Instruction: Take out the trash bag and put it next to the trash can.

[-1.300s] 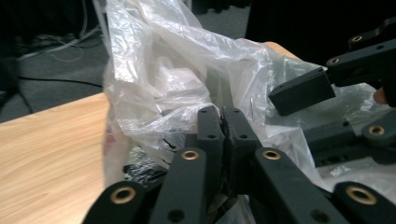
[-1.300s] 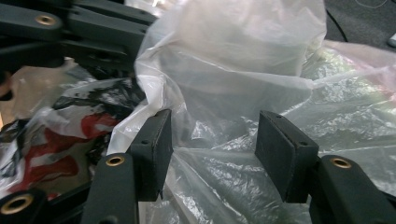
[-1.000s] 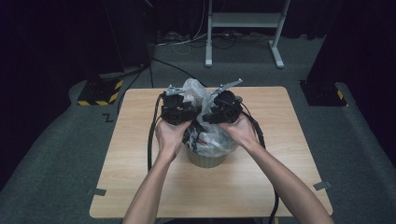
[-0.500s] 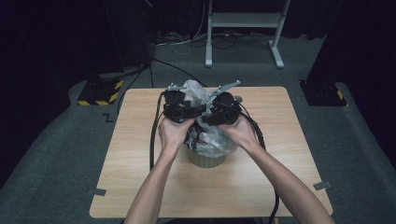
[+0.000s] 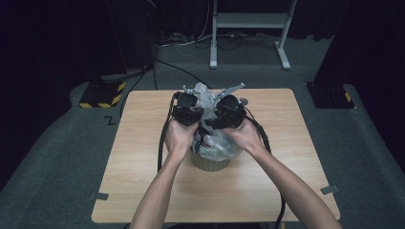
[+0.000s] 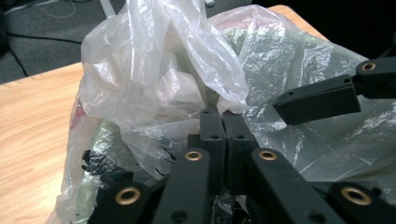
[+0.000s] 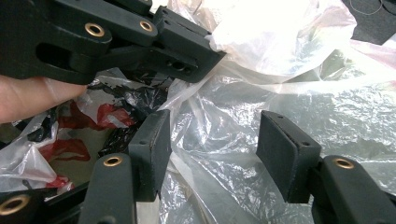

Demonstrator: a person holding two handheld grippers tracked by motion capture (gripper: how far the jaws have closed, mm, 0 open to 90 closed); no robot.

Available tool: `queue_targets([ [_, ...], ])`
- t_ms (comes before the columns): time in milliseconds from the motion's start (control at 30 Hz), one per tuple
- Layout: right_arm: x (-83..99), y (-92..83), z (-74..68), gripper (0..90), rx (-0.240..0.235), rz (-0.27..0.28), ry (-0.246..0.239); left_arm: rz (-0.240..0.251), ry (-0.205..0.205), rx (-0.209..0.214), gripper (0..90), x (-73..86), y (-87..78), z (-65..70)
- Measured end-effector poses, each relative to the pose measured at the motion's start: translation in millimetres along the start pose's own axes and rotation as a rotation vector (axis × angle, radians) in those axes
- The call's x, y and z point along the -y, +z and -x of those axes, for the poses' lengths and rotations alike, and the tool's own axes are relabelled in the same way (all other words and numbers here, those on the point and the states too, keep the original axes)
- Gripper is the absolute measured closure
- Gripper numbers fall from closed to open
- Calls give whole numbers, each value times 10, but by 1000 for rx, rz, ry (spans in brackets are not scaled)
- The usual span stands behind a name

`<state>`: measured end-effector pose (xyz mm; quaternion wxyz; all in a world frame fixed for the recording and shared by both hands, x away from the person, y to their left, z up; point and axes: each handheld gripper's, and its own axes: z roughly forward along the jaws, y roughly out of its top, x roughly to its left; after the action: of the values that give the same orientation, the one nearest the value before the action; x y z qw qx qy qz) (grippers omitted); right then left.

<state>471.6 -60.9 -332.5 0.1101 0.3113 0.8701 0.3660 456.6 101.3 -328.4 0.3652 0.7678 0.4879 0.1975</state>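
A clear plastic bag [image 5: 206, 98] lines a round bin [image 5: 210, 163] at the middle of the wooden table [image 5: 143, 143] and bulges above its rim. My left gripper [image 6: 223, 114] is shut on a bunched fold of the bag's [image 6: 187, 60] upper edge. My right gripper [image 7: 212, 140] stands open close beside it, its two pads on either side of a stretch of the bag's film [image 7: 289, 98], touching nothing firmly. The left gripper [image 7: 196, 49] crosses the top of the right gripper view. Both grippers [image 5: 188, 112] [image 5: 224, 114] sit over the bin in the high view.
Inside the bag lie crumpled red, white and black wrappers [image 7: 93, 116]. A white metal stand [image 5: 248, 28] and cables rest on the floor beyond the table. A black-and-yellow striped base [image 5: 102, 90] sits at the far left, a dark base [image 5: 332, 93] at the far right.
Both hands have stayed over the bin and drawn slightly closer together. The bag's top has shifted a little between them.
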Motion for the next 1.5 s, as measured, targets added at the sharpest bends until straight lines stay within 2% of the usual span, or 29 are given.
queue_targets([
  [167,13,-18,22,427,-3,6,11,23,16,7,894,-4,-78,-14],
  [400,39,-262,104,366,3,104,39,74,-3,46,895,-17,-257,-94],
  [500,85,-409,216,355,5,161,76,95,3,58,895,-48,-342,-98],
  [633,195,-589,409,348,44,223,126,124,20,76,895,-86,-453,-68],
  [767,374,-732,622,348,80,285,201,158,37,84,895,-132,-562,-19],
  [900,554,-775,792,343,125,299,233,186,54,104,895,-172,-662,19],
  [967,685,-764,885,347,155,310,258,209,53,121,895,-192,-719,30],
  [1067,879,-722,996,357,177,326,305,233,51,150,895,-207,-802,20],
  [1100,959,-686,1034,359,185,322,319,243,50,159,895,-207,-836,13],
  [1200,1230,-502,1131,361,217,255,354,267,44,177,895,-186,-941,-33],
  [1300,1542,-275,1202,367,243,200,403,296,19,204,895,-149,-1055,-112],
  [1400,1820,-45,1247,368,282,127,423,325,5,216,895,-111,-1184,-174],
  [1500,2018,120,1271,371,327,79,432,350,1,217,895,-75,-1315,-235],
])
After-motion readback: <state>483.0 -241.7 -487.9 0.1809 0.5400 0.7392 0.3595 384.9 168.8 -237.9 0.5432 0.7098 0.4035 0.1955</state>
